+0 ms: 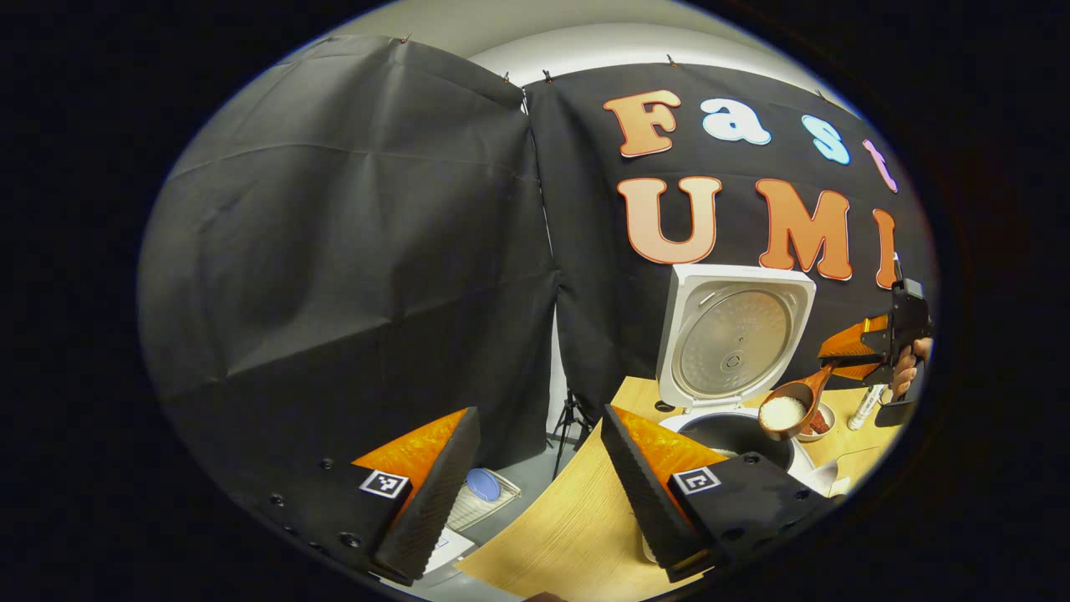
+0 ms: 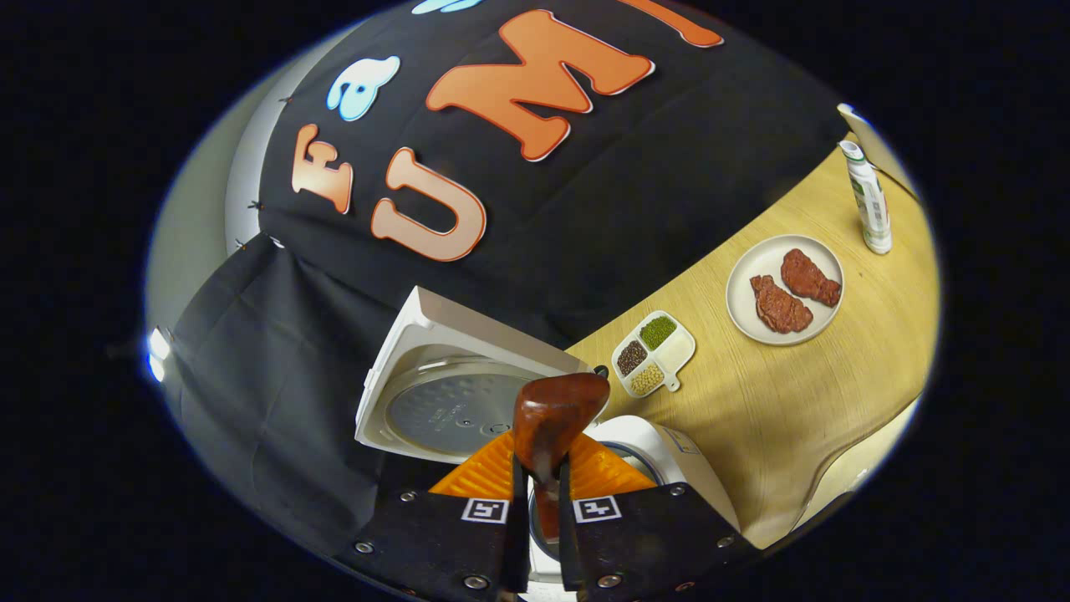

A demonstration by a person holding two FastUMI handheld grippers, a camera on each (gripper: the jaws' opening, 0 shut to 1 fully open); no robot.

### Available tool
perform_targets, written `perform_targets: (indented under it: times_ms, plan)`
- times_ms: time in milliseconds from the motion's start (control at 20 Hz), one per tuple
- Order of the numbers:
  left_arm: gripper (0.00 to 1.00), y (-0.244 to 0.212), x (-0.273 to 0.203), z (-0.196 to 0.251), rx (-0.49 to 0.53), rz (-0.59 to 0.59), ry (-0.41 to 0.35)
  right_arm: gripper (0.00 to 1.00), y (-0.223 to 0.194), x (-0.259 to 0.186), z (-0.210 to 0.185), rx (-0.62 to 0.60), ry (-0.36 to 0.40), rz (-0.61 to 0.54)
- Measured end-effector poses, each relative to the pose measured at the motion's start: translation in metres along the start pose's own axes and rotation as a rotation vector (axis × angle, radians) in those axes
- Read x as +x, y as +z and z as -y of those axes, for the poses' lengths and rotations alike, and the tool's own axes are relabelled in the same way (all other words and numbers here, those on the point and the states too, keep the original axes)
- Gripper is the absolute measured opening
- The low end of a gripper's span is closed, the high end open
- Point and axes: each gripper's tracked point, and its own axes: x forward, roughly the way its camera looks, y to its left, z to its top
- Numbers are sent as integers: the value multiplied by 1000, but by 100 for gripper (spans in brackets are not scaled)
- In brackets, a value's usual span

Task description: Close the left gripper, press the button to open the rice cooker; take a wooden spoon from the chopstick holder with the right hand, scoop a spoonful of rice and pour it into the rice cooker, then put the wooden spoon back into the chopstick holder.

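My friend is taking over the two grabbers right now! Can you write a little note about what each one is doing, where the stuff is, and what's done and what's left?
Left gripper: open, holding nothing, hanging back near the table edge.
Right gripper: fingers shut on the wooden spoon handle.
The spoon's bowl is full of rice and hangs over the inner pot, not yet tipped.
Rice cooker: lid stands open.
Done: button pressed, spoon taken, rice scooped.
Left: pour the rice into the pot, then put the spoon back into the chopstick holder.
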Motion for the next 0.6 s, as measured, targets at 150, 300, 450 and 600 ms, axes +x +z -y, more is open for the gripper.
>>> perform_targets:
  times_ms: [150, 300, 450, 600]
  plan:
    - [99, 0, 2, 2, 5, 0, -3, 14, 6, 2, -11, -98, -3, 19]
    - [99, 0, 3, 4, 10, -1, -4, 14, 8, 0, -20, -198, -2, 29]
    - [94, 1, 5, 5, 12, -2, -1, 14, 8, 0, -34, -285, 12, 37]
    - [94, 1, 7, 5, 10, -2, -3, 14, 12, -3, -47, -361, 27, 57]
